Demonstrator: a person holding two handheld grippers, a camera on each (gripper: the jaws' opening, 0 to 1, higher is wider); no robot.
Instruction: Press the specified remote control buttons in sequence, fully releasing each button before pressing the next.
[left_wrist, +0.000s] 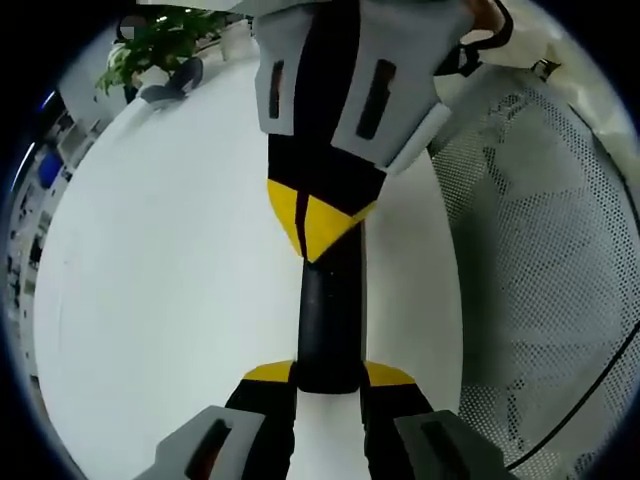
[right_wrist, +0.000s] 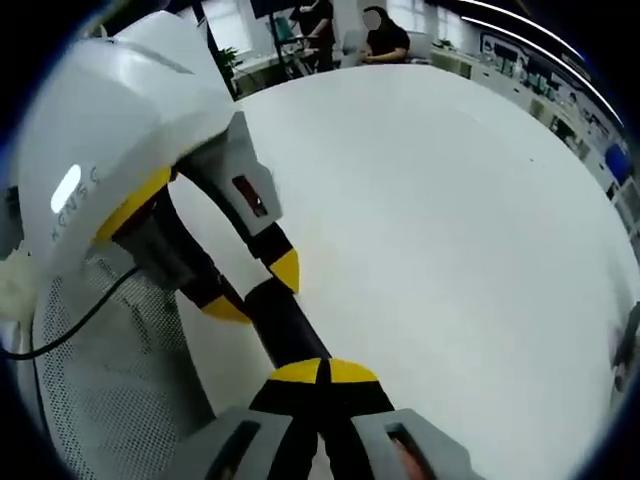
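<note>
A slim black remote control lies lengthwise between the two tools, just above the white worktop. In the left gripper view the left tool has its yellow-tipped jaws closed on the near end of the remote, one jaw at each long edge, most likely to keep the body from sliding or twisting when a button takes pressure.

The right tool comes in from the far end of the remote. Its yellow tips are drawn together into a single point that sits on the remote's upper face. Closed like this, it probably serves as one narrow fingertip, small enough to hit a single key without catching its neighbours. In the right gripper view the same right tool shows its tips meeting over the remote, with nothing clamped between them, while the left tool holds the remote's other end.

No buttons can be made out on the dark face, so which key lies under the tip cannot be told.

A white perforated mesh surface lies beside the remote, and a potted plant stands well beyond its far end.
</note>
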